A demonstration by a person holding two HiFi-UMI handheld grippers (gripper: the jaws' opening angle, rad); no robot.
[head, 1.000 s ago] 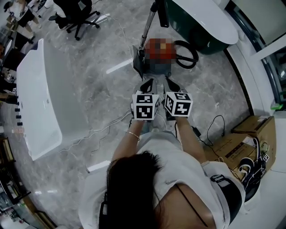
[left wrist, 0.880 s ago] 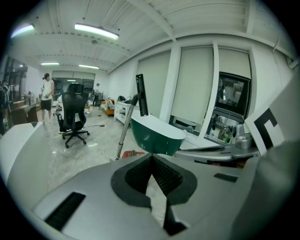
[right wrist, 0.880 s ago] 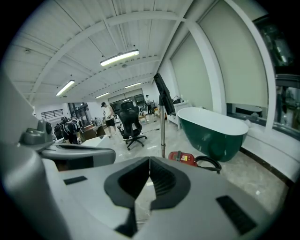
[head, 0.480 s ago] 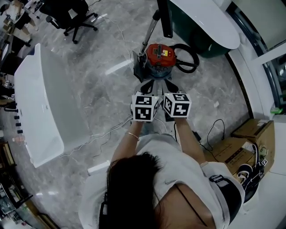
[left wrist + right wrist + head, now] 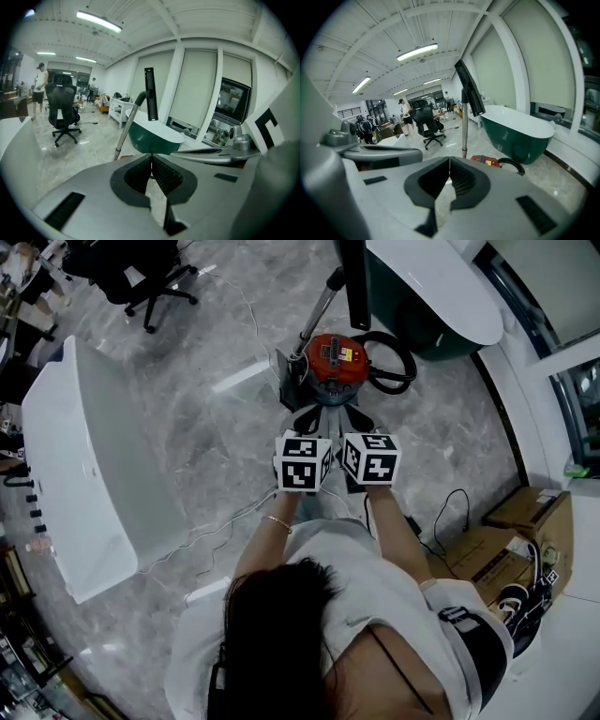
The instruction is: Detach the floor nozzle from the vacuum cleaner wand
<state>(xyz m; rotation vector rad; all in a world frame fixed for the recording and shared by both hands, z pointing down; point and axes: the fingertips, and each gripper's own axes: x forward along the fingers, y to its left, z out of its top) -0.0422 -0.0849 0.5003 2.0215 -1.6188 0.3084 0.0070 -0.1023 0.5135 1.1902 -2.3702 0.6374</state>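
Head view: wand (image 5: 319, 307) beyond hand-held gripper (image 5: 311, 413)

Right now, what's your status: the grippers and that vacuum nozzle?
Left gripper shut, empty; right gripper shut, empty. Floor nozzle still on wand, raised above red vacuum cleaner, untouched. Green bathtub close behind it.

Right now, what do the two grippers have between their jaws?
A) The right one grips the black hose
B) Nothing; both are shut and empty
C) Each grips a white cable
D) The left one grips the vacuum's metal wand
B: the left gripper and the right gripper each show their pads pressed together with nothing between them, and the red vacuum cleaner sits on the floor ahead of them.
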